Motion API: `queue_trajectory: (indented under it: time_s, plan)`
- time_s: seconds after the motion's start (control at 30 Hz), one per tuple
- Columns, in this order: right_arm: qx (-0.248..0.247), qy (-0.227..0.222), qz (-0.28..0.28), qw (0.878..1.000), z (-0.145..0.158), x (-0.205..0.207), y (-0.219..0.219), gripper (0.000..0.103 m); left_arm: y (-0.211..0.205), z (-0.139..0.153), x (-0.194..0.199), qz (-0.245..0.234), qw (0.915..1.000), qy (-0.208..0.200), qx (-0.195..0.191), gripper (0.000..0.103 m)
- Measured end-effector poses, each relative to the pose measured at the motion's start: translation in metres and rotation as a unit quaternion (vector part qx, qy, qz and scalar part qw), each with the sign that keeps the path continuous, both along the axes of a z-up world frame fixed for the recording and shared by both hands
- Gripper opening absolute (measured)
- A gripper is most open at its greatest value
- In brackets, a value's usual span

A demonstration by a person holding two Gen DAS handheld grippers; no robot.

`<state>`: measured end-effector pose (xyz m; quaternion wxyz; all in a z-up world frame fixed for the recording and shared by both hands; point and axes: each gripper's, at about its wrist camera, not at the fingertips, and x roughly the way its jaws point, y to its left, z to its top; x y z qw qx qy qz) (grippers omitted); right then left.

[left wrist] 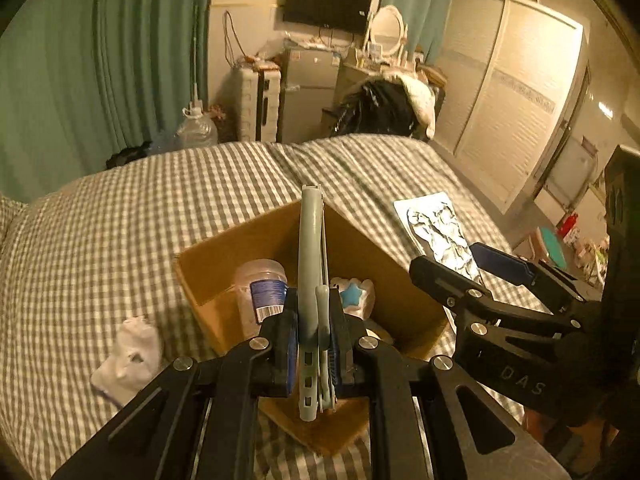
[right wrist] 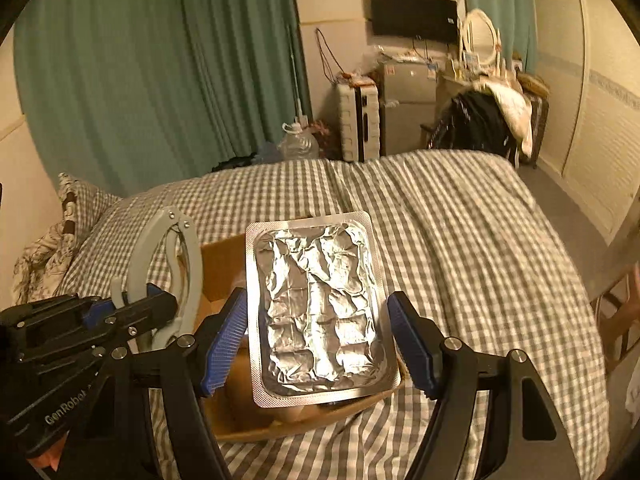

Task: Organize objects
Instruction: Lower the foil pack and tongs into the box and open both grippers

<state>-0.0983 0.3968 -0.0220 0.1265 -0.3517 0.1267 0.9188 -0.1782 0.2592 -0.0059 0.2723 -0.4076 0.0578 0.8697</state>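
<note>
My left gripper (left wrist: 312, 336) is shut on a grey plastic clamp tool (left wrist: 311, 264) and holds it upright over an open cardboard box (left wrist: 224, 256) on the bed. In the box lie a jar with a blue label (left wrist: 262, 288) and a white item with a blue star (left wrist: 354, 298). My right gripper (right wrist: 320, 340) is open, its blue pads on either side of a silver foil blister pack (right wrist: 316, 312) that lies over the box's edge (right wrist: 224, 256). The pads do not touch the pack. The left gripper with the clamp tool (right wrist: 176, 264) shows at the left of the right wrist view.
The box sits on a grey checked bedspread (left wrist: 120, 220). A white crumpled item (left wrist: 128, 352) lies left of the box. Green curtains, a small fridge (left wrist: 308, 92), a chair with clothes (left wrist: 384, 104) and a wardrobe (left wrist: 512, 92) stand beyond the bed.
</note>
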Motion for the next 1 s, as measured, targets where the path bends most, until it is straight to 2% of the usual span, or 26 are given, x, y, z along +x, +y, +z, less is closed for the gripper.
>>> queue_trajectory:
  time_s: [0.2,0.27,0.3,0.33,0.4,0.57,0.63,0.7,0.87,1.0]
  plan:
    - [-0.023,0.006,0.004,1.0,-0.024,-0.013,0.01,0.071,0.004,-0.025,-0.011,-0.007,0.9997,-0.006,-0.021,0.015]
    - [-0.025,0.01,-0.001,1.0,-0.024,-0.013,0.01,0.071,0.002,-0.026,-0.009,-0.01,0.9995,-0.003,-0.03,0.022]
    - [-0.024,0.011,-0.003,1.0,-0.022,-0.013,0.009,0.073,0.001,-0.024,-0.007,-0.011,0.9993,0.002,-0.036,0.035]
    - [-0.021,0.015,-0.003,1.0,-0.019,-0.011,0.007,0.076,-0.002,-0.021,-0.004,-0.011,0.9991,0.01,-0.041,0.058]
    - [-0.011,0.026,-0.004,1.0,-0.009,-0.003,0.001,0.078,-0.012,-0.012,0.005,-0.003,0.9983,0.035,-0.047,0.076]
    - [0.008,0.046,0.0,0.999,0.024,0.018,-0.019,0.081,-0.053,0.013,0.022,0.022,0.9972,0.054,-0.046,0.079]
    - [0.025,0.045,0.003,0.999,0.039,0.028,-0.033,0.082,-0.074,0.025,0.031,0.038,0.9957,0.067,-0.05,0.09]
    - [0.033,0.05,0.012,0.998,0.051,0.038,-0.047,0.082,-0.098,0.035,0.042,0.059,0.9938,0.08,-0.05,0.093]
    - [0.051,0.069,0.057,0.995,0.077,0.059,-0.099,0.084,-0.166,0.051,0.061,0.114,0.9881,0.093,-0.045,0.1]
    - [0.065,0.07,0.11,0.989,0.078,0.06,-0.15,0.084,-0.217,0.049,0.079,0.16,0.981,0.099,-0.047,0.101]
